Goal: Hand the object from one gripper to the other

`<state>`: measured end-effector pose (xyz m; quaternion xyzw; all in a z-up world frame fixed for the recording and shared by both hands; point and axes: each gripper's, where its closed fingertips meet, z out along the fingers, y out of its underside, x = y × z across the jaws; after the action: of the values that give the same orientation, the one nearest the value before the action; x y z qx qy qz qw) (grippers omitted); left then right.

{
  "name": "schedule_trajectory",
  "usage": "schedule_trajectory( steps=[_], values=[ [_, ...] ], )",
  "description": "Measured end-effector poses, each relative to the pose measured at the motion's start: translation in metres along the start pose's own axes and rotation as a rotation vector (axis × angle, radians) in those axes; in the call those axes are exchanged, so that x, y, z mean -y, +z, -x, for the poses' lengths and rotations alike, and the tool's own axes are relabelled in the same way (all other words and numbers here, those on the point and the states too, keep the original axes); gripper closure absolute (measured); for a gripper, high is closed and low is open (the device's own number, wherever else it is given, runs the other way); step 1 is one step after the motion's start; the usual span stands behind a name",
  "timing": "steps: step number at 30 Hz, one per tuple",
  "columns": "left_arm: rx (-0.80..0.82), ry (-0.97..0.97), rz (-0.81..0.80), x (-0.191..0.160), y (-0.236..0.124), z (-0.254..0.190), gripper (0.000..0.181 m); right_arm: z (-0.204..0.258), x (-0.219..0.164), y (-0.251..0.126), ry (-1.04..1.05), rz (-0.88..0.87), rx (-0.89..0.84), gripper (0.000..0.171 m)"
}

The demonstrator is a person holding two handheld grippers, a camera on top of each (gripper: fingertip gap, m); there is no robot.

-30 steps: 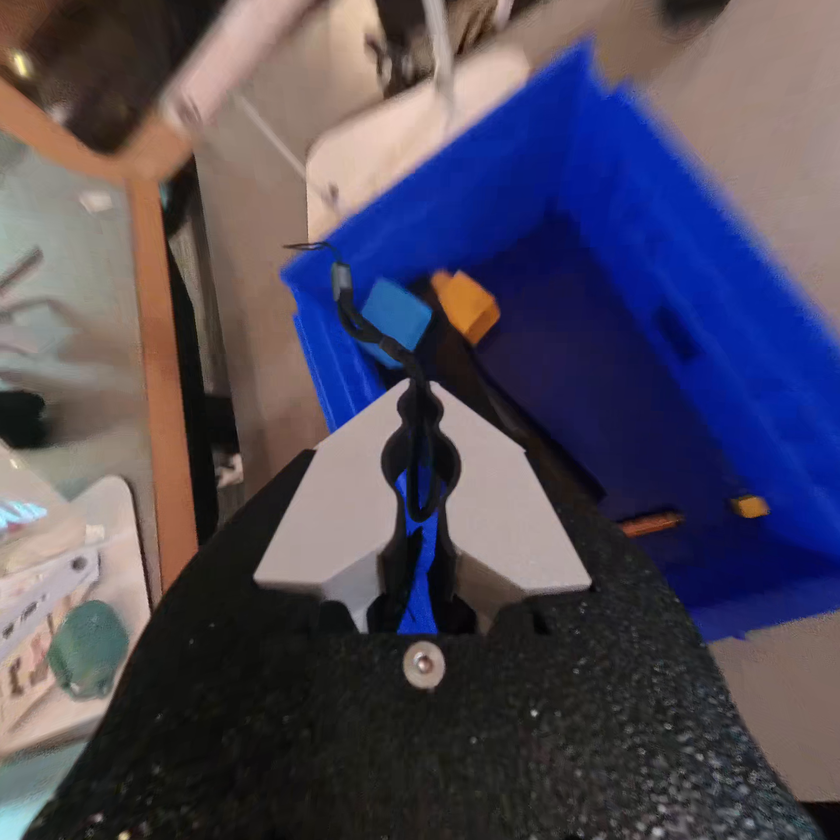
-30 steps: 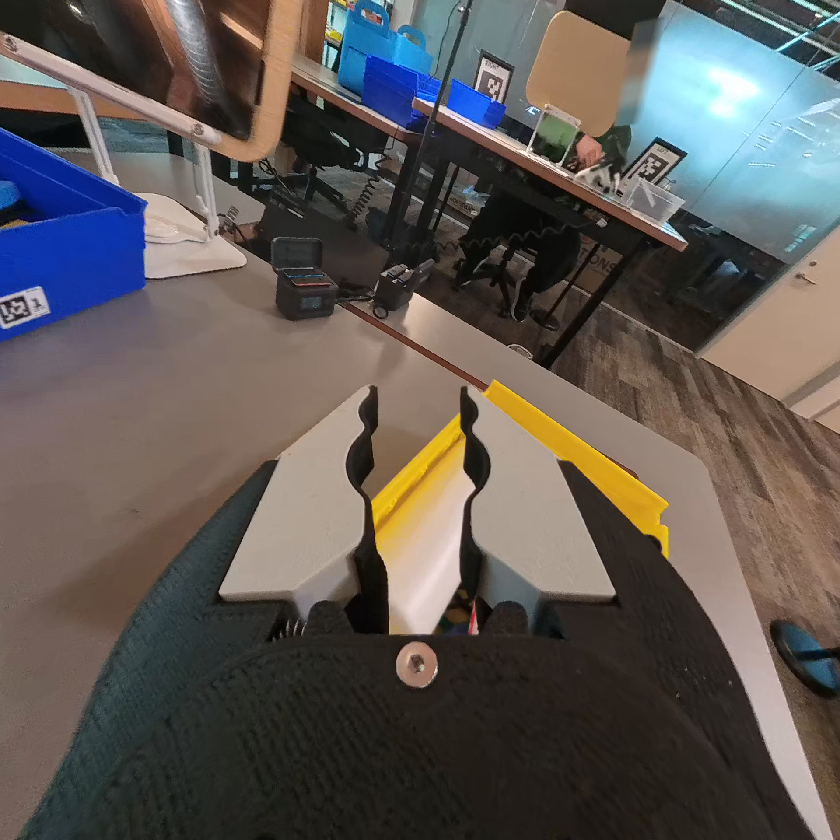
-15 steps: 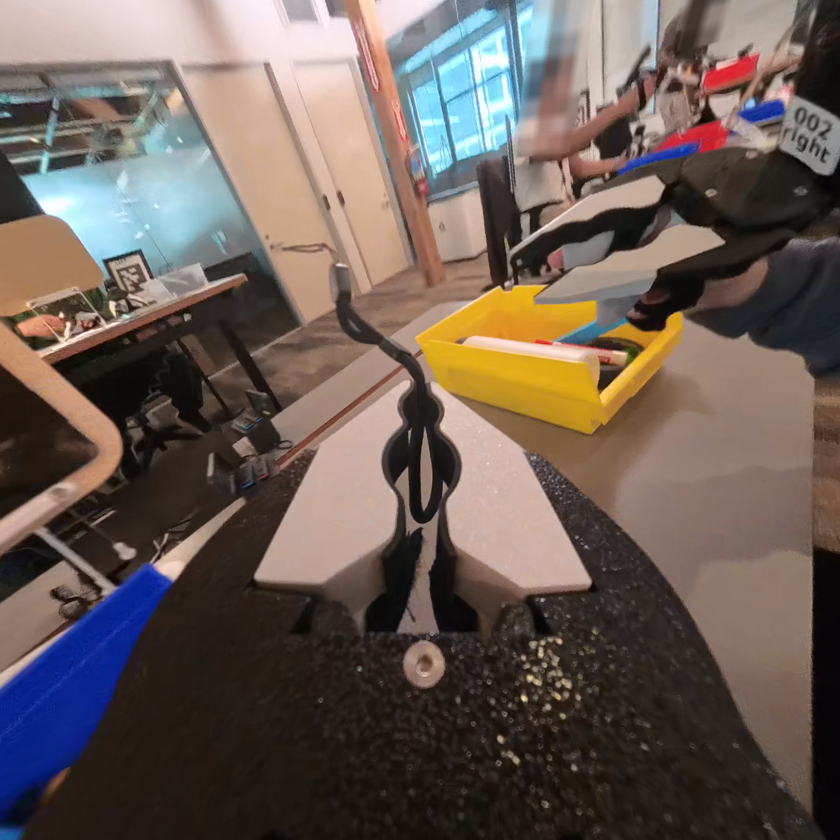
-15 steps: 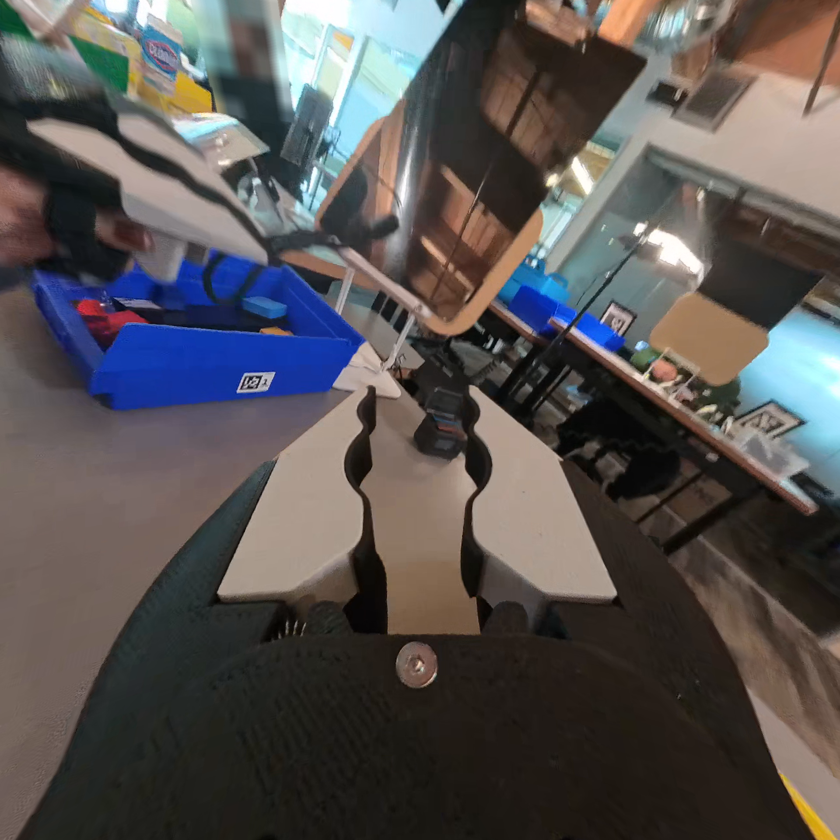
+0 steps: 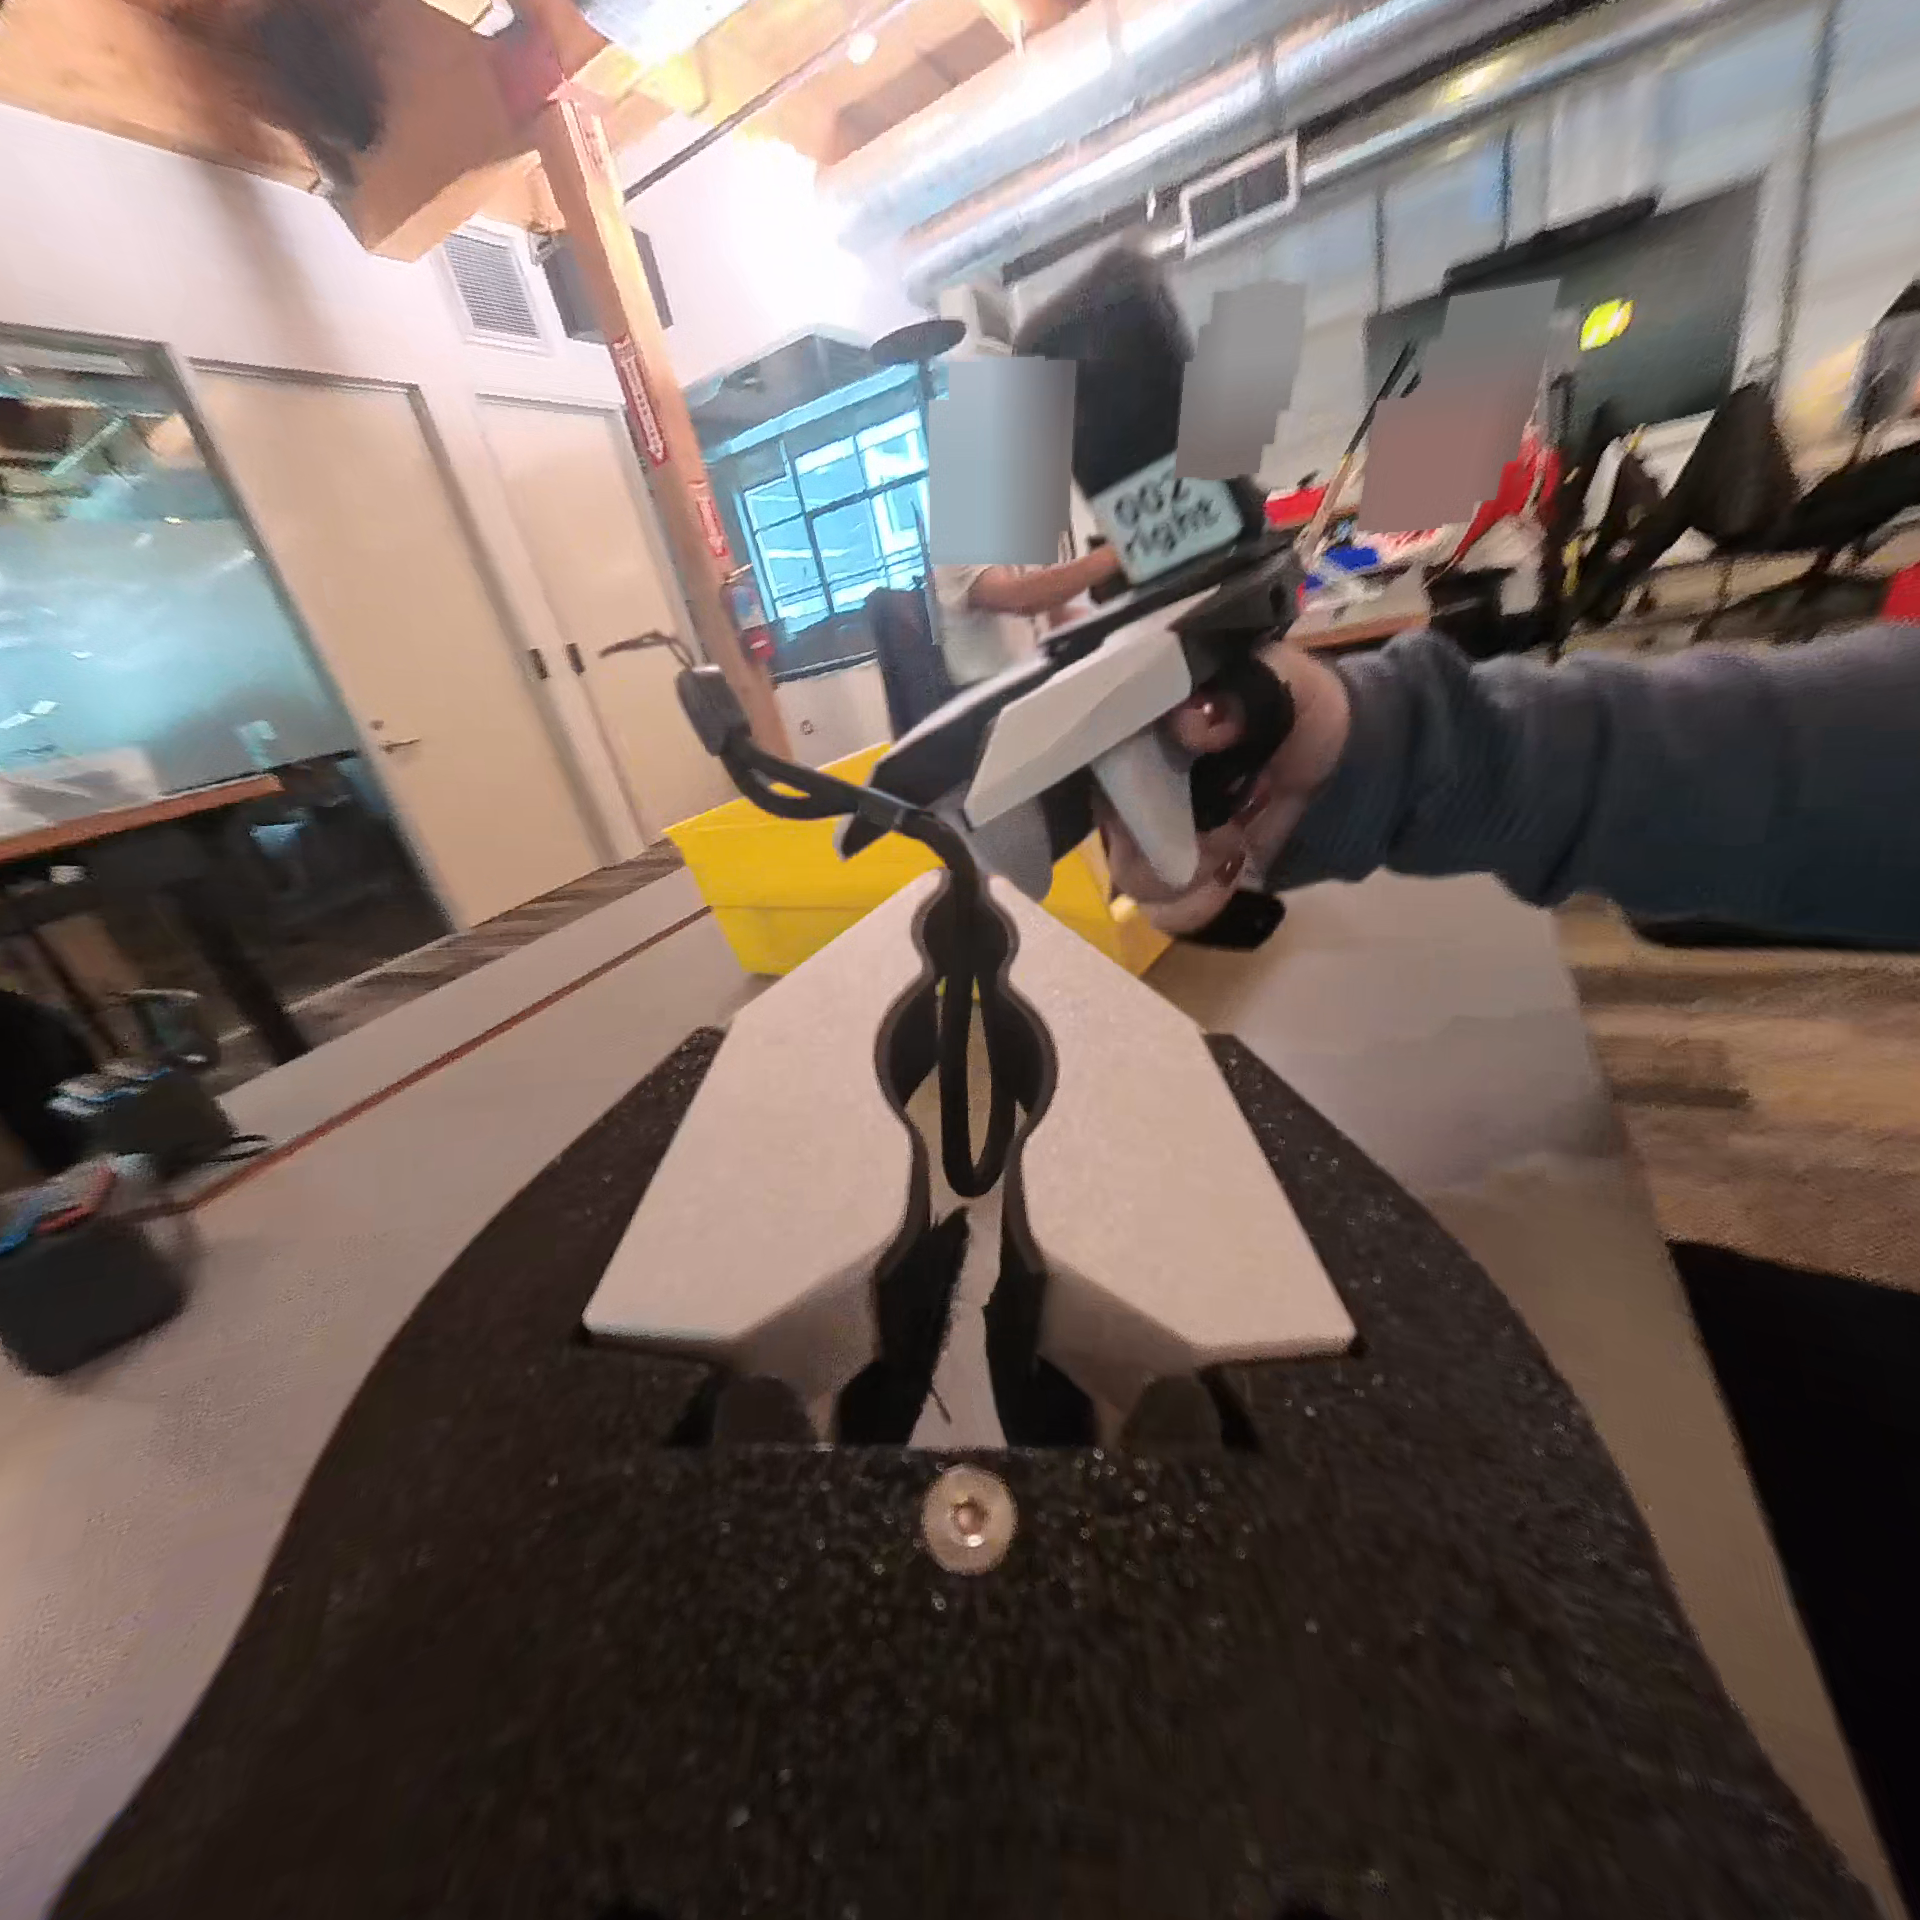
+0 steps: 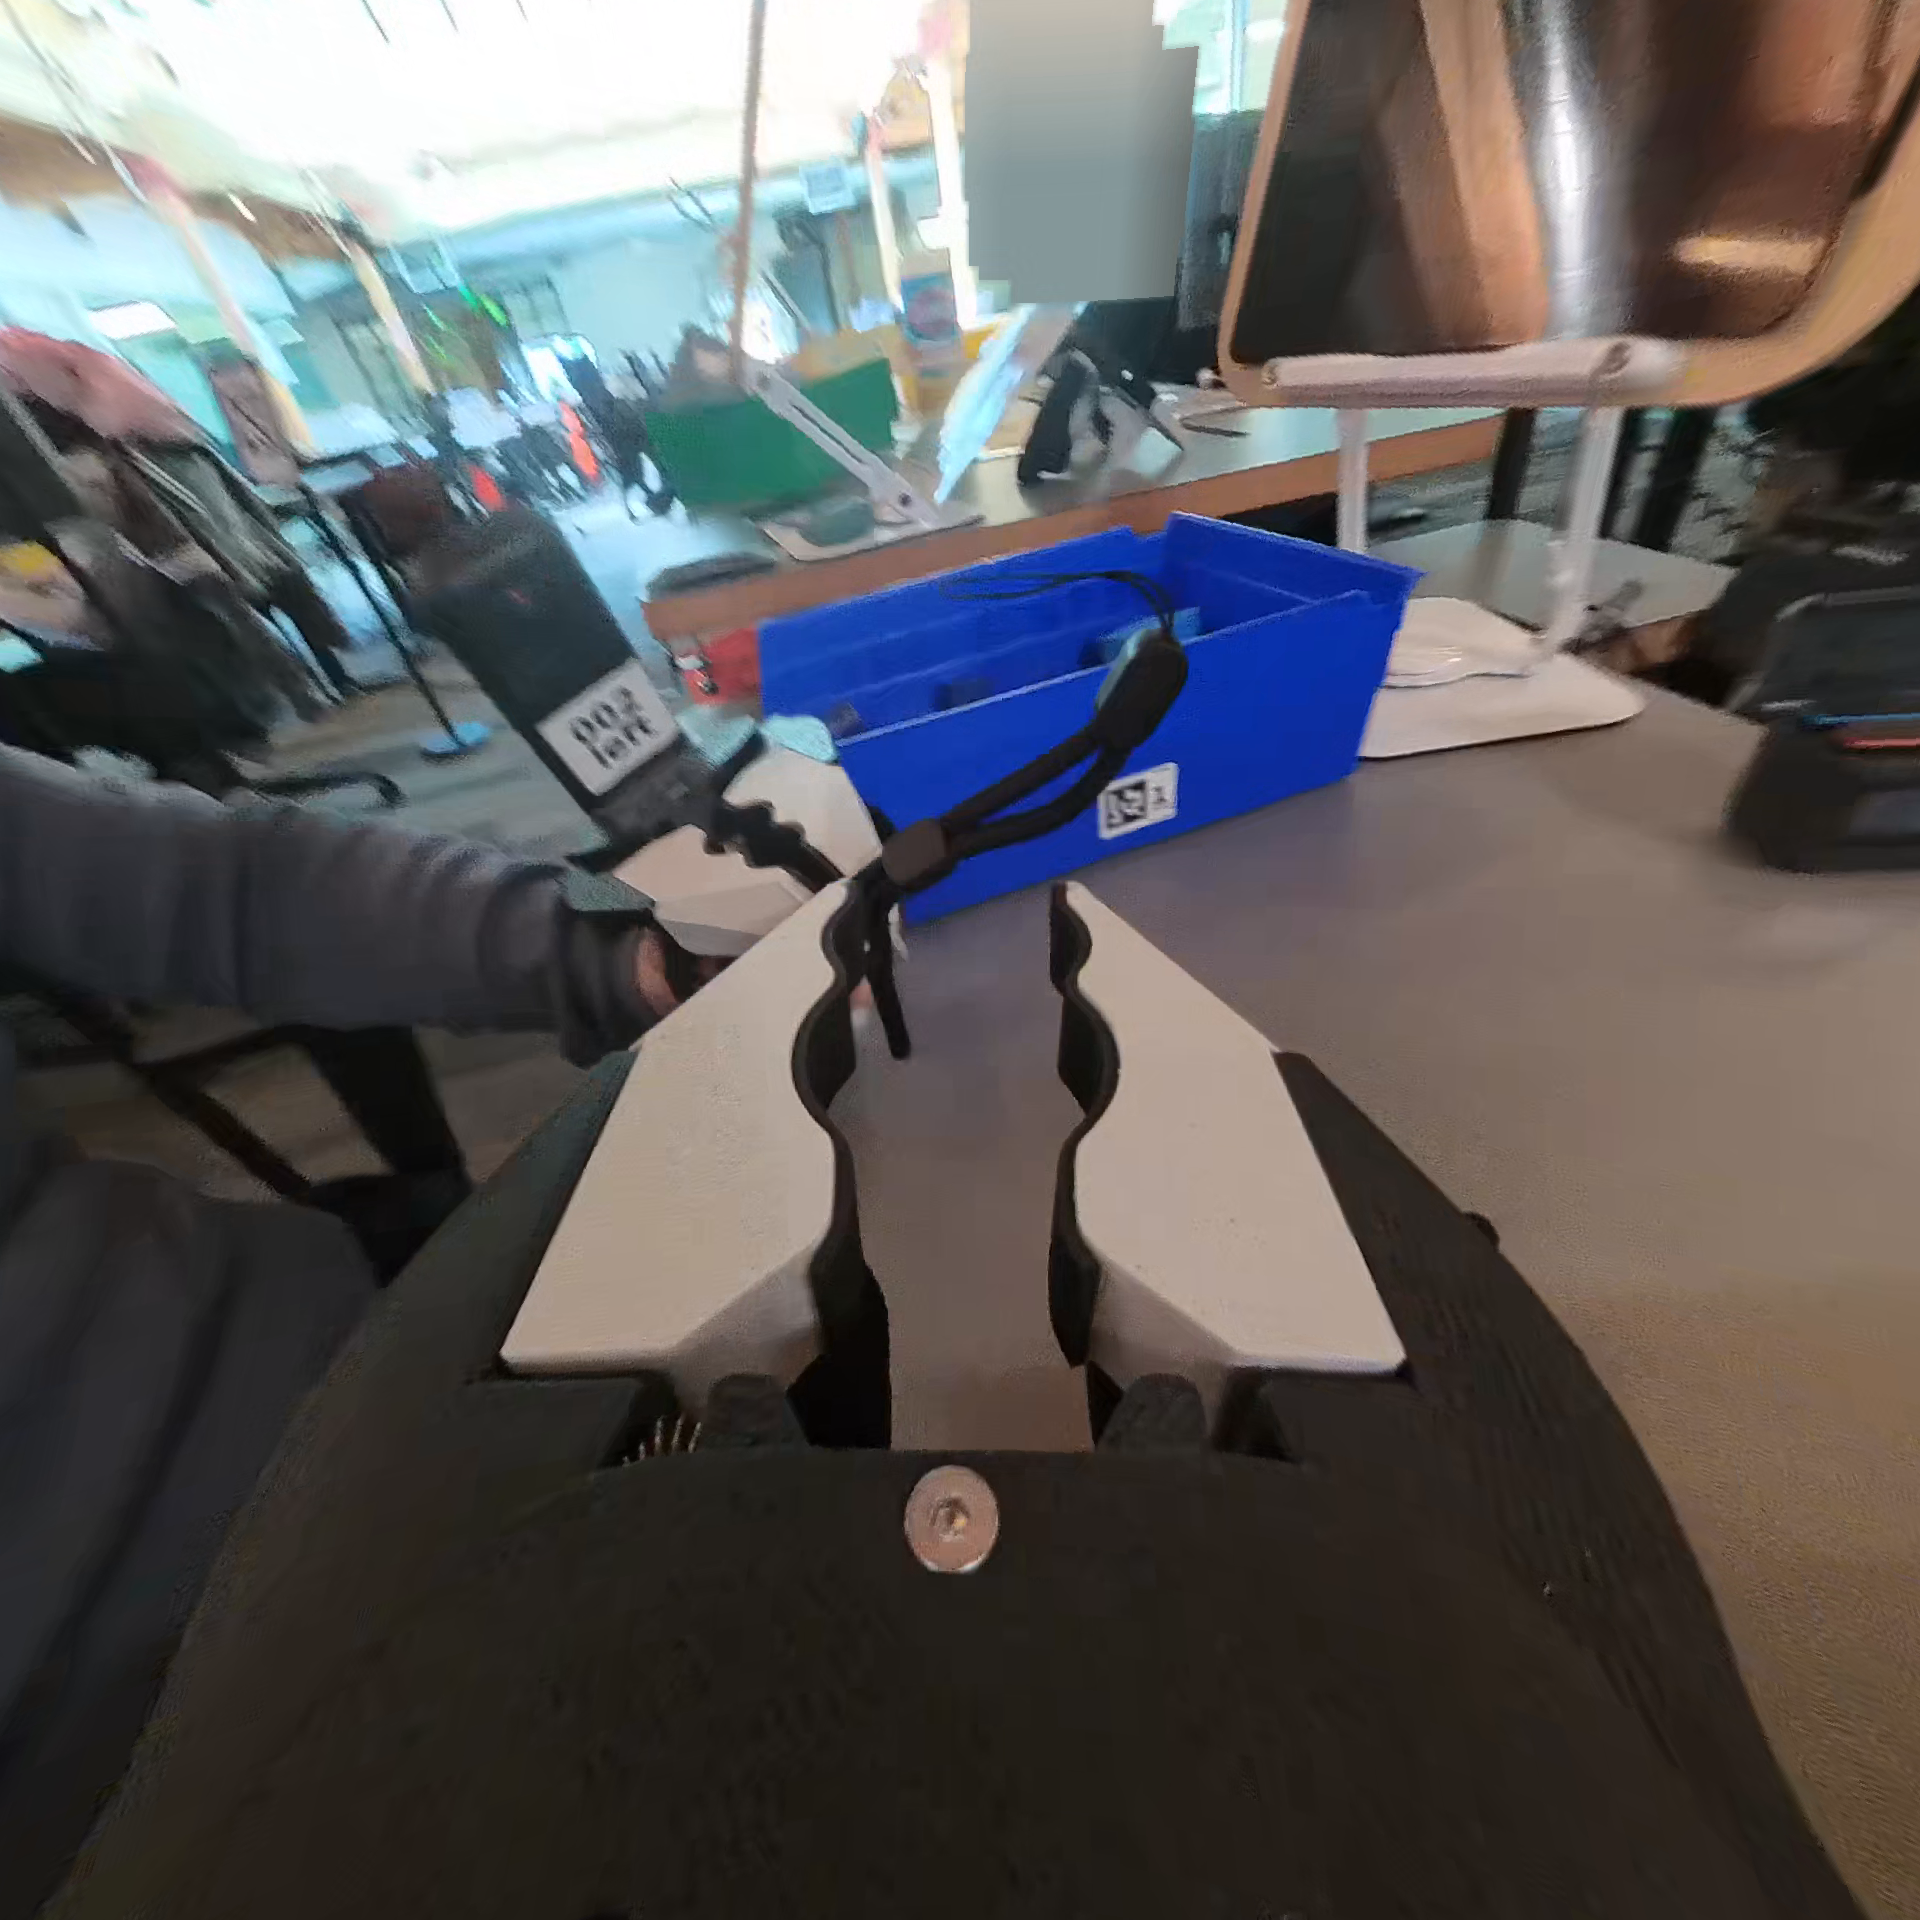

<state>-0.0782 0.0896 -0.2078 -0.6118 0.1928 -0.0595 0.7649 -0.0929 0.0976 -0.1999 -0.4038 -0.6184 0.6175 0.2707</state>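
A grey desk [image 6: 1507, 1039] carries a blue bin [image 6: 1195, 717] beyond the right tool's tips and a yellow bin [image 5: 769, 883] beyond the left tool's, likely source and destination. The left tool [image 5: 961, 883] is pressed together on a black wrist lanyard [image 5: 821, 795], leaving its toggled cord and plastic end jutting past the tips, seemingly offered as a free length. The right tool [image 6: 961, 914], spread and empty, meets it tip to tip with the cord just beyond its gap.
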Motion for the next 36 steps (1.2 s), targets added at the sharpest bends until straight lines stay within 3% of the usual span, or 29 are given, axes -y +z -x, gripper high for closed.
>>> schedule_trajectory(
  steps=[5, 7, 10, 14, 19, 21, 26, 30, 36],
  values=[
    [-0.091, -0.144, -0.063, 0.007, 0.0, -0.007, 0.181, 0.011, 0.007, 0.001, 0.233, -0.097, 0.161, 0.143],
    [-0.104, -0.157, -0.064, 0.007, 0.0, -0.008, 0.181, 0.018, 0.008, 0.001, 0.287, -0.106, 0.228, 0.155],
    [-0.108, -0.163, -0.026, 0.0, 0.003, -0.01, 0.181, 0.018, 0.009, 0.001, 0.27, -0.12, 0.223, 0.167],
    [-0.083, -0.208, 0.025, -0.008, 0.006, -0.005, 0.177, 0.01, 0.006, 0.001, 0.117, -0.079, 0.106, 0.167],
    [-0.038, -0.296, 0.028, -0.007, 0.005, 0.011, 0.115, -0.012, 0.008, -0.006, -0.227, -0.018, -0.172, 0.168],
    [-0.024, -0.333, 0.012, -0.003, 0.004, 0.017, 0.108, -0.022, 0.007, -0.011, -0.446, 0.049, -0.312, 0.167],
    [-0.034, -0.443, -0.025, 0.006, 0.001, 0.024, 0.115, -0.031, 0.002, -0.015, -0.985, 0.261, -0.543, 0.167],
    [-0.047, -0.462, 0.005, 0.002, 0.002, 0.025, 0.131, -0.024, 0.003, -0.011, -1.283, 0.307, -0.613, 0.168],
    [-0.107, -0.403, 0.071, -0.005, 0.006, 0.011, 0.176, -0.02, -0.001, -0.007, -1.539, 0.37, -0.649, 0.168]
  ],
)
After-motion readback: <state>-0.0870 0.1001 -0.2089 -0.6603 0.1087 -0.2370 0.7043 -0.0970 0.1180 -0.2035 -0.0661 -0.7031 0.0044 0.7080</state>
